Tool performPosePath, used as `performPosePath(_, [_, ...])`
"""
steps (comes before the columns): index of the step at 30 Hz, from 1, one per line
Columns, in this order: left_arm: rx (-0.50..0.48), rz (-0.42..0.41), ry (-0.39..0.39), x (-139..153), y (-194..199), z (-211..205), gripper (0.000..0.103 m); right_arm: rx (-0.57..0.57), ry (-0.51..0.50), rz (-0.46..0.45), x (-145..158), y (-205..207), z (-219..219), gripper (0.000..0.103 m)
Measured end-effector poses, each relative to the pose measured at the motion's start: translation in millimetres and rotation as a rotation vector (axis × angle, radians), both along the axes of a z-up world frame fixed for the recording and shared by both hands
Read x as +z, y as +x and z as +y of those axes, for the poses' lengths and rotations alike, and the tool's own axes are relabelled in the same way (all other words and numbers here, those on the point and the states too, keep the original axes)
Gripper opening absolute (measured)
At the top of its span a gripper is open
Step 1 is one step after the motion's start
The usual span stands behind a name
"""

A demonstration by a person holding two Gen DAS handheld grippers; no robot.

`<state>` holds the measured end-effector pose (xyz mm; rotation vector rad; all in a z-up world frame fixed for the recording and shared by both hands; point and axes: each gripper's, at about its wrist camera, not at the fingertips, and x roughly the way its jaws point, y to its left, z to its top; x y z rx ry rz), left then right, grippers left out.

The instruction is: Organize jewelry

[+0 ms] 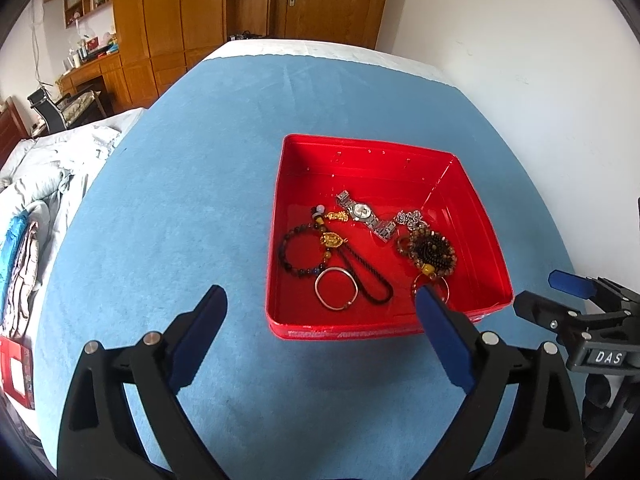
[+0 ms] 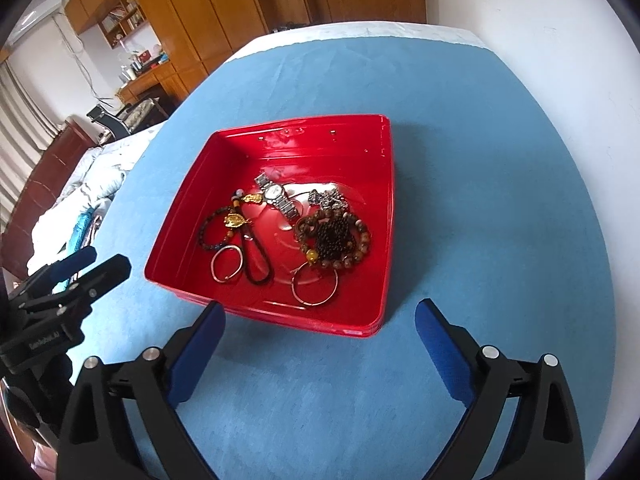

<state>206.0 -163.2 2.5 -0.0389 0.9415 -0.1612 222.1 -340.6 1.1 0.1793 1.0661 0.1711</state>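
Note:
A red tray (image 1: pixel 276 216) sits on the blue cloth and holds the jewelry. Inside lie a silver watch (image 1: pixel 362 212), a dark bead bracelet (image 1: pixel 298 254), a silver bangle (image 1: pixel 337 289), a black cord (image 1: pixel 366 276) with a gold pendant, and a coil of brown beads (image 1: pixel 430 250). My left gripper (image 1: pixel 321 294) stands open just in front of the tray's near edge with nothing between its fingers. In the right wrist view the tray (image 2: pixel 388 220), watch (image 2: pixel 276 196) and bead coil (image 2: pixel 336 240) show again. My right gripper (image 2: pixel 321 308) is open and empty at the near rim.
The blue cloth (image 1: pixel 200 160) covers a table against a white wall on the right. A bed with crumpled bedding (image 1: pixel 44 184) lies beyond the left edge. Wooden cupboards and a door stand at the back. A red box (image 1: pixel 16 372) sits low on the left.

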Motion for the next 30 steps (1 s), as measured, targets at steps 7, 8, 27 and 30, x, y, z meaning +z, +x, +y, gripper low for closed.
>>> performPosePath(7, [-0.001,0.000,0.001,2.9,-4.0,3.3,0.094,0.018,0.010,-0.010,4.3,-7.8,5.9,0.096])
performPosePath(8, [-0.001,0.000,0.001,2.9,-4.0,3.3,0.094,0.019,0.010,-0.010,4.4,-7.9,6.7,0.096])
performPosePath(27, [-0.001,0.002,0.019,-1.6,-4.3,4.6,0.094,0.023,0.014,-0.018,7.1,-5.8,7.9,0.096])
performPosePath(30, [-0.001,0.001,0.019,-1.7,-4.2,4.2,0.094,0.023,0.013,-0.018,7.4,-5.3,7.9,0.096])
